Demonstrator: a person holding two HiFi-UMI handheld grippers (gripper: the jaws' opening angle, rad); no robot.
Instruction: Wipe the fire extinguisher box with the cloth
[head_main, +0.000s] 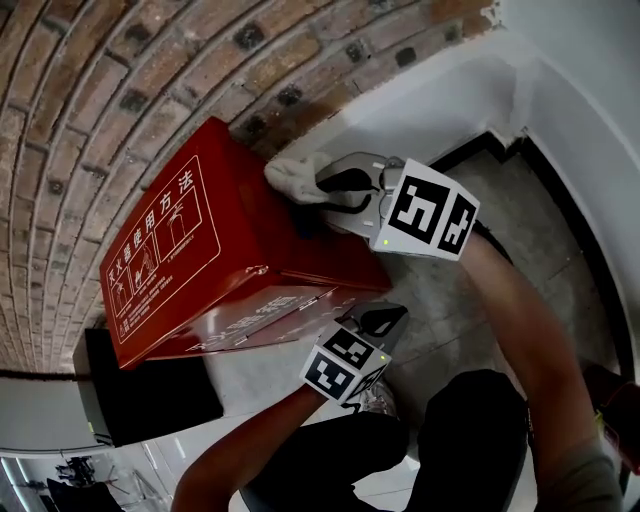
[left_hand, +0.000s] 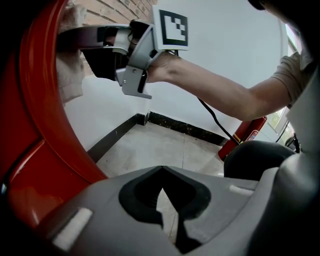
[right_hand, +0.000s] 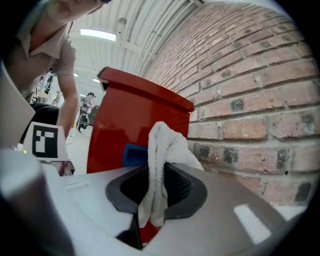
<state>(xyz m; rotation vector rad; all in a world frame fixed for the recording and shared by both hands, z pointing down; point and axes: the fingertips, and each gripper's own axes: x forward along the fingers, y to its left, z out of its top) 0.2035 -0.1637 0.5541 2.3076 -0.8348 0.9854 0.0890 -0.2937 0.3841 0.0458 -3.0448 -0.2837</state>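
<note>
The box (head_main: 240, 240) is red with white print, the cloth (head_main: 293, 178) white, the wall (head_main: 90, 90) red-brown brick, the left tool (head_main: 392, 316) and right tool (head_main: 330, 186) grey with black-and-white markers.

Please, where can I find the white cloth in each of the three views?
Head view: the cloth is above centre, in the right tongs, at the upper right corner of the fire extinguisher box.
Left gripper view: upper left, behind the box's red edge.
Right gripper view: centre, clamped between the jaws.
Shared landmark: the fire extinguisher box.
</note>
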